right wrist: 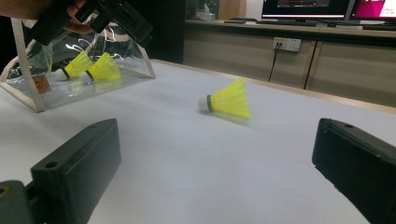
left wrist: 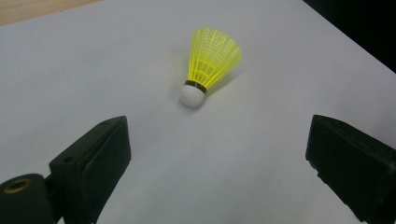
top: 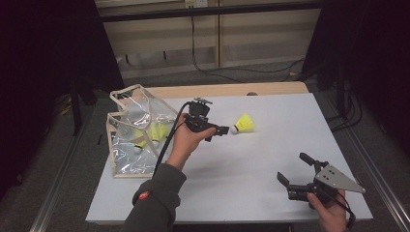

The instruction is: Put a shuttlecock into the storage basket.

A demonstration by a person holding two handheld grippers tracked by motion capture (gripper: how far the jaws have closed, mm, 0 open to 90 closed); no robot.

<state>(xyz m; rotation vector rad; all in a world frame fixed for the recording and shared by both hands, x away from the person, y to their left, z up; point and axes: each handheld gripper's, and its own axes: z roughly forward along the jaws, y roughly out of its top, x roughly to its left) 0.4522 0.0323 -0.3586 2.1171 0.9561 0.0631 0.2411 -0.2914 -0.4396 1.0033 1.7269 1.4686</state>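
Yellow shuttlecock (top: 243, 124) is lying on its side on the table (top: 270, 159), cork toward the left hand-held gripper (top: 223, 130), which is sitting just beside it, jaws wide, empty. Right hand-held gripper (top: 294, 169) is resting well apart, also gaping, empty. Clear bag (top: 133, 130) beyond the left one is holding two more shuttlecocks (top: 152, 133).

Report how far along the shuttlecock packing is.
Done: two yellow shuttlecocks already lie inside the clear bag. In hand: the left tool, jaws open, points at the loose shuttlecock lying on its side on the white table, not yet gripping it. Left: grasp it and put it in the bag. The right tool waits open, holding nothing.
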